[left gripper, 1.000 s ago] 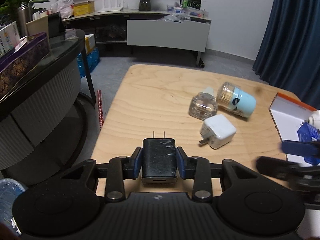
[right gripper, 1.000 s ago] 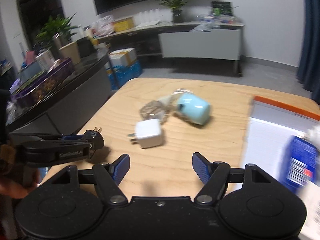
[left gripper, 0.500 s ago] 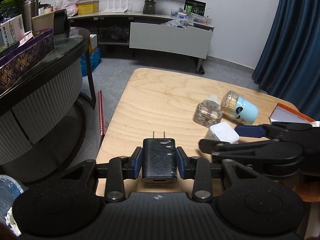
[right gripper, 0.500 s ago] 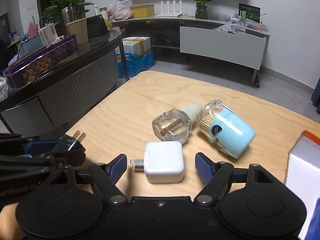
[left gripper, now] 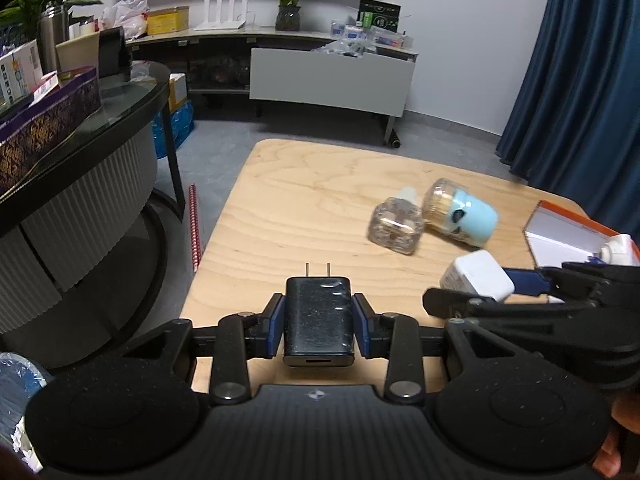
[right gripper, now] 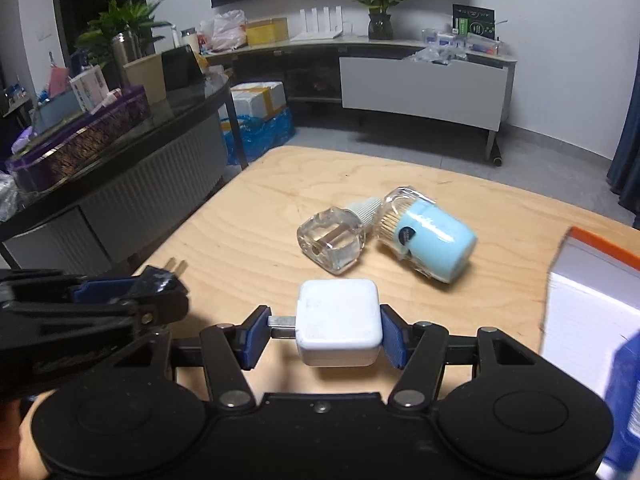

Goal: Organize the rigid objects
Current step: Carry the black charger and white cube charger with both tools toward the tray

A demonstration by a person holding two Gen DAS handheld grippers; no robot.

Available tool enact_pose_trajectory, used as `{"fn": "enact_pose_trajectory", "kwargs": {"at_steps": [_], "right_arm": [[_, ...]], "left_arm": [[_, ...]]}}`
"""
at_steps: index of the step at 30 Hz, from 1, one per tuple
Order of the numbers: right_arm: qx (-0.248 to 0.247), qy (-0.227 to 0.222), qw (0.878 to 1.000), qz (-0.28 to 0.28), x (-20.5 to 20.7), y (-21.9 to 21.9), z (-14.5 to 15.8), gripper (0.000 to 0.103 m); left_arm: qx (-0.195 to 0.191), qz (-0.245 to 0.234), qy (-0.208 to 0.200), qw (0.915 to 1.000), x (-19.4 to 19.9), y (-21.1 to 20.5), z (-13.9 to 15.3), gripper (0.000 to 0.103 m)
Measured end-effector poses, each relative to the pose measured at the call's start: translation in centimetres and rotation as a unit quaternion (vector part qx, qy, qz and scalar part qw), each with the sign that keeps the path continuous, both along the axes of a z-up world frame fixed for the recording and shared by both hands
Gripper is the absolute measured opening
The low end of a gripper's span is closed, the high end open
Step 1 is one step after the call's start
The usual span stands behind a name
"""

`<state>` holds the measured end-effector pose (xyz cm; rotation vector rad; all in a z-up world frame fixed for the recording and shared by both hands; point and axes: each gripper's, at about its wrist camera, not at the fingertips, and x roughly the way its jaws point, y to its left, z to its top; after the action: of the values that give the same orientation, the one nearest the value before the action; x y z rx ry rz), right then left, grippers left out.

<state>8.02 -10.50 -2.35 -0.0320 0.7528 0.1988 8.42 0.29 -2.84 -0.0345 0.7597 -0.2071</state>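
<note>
The white charger [right gripper: 338, 322] lies on the wooden table [right gripper: 248, 240] near its front edge, squarely between the fingers of the right gripper [right gripper: 320, 336], and its metal prongs point sideways at the left finger, so its long axis runs across the jaws. The jaws are closing: the right pad looks to be at the charger's flat side, while the left pad meets only the prong tips, so I judge the grip will bear on the prongs unless the charger shifts. The left gripper [left gripper: 319, 324] is clamped on the black charger [left gripper: 319, 320], prongs pointing ahead, over the table's left front edge. The clear bottle [right gripper: 332, 242] and blue jar [right gripper: 430, 240] lie touching mid-table, beyond the right gripper.
</note>
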Motion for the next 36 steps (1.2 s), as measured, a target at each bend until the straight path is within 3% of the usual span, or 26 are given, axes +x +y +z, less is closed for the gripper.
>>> {"fn": "enact_pose_trajectory", "kwargs": {"at_steps": [17,36], "right_arm": [[0.008,-0.041,0.999,-0.029,-8.9,-1.9,4.4,0.069],[0.018,-0.061,0.996,-0.064,-13.4,-5.3,6.1,0.069]], "left_arm": [[-0.009,-0.024,-0.022,0.9994,-5.6,-2.3,3.2,0.036],[-0.007,-0.044,-0.040,0.9982,-8.0,-4.4,4.8,0.036]]}}
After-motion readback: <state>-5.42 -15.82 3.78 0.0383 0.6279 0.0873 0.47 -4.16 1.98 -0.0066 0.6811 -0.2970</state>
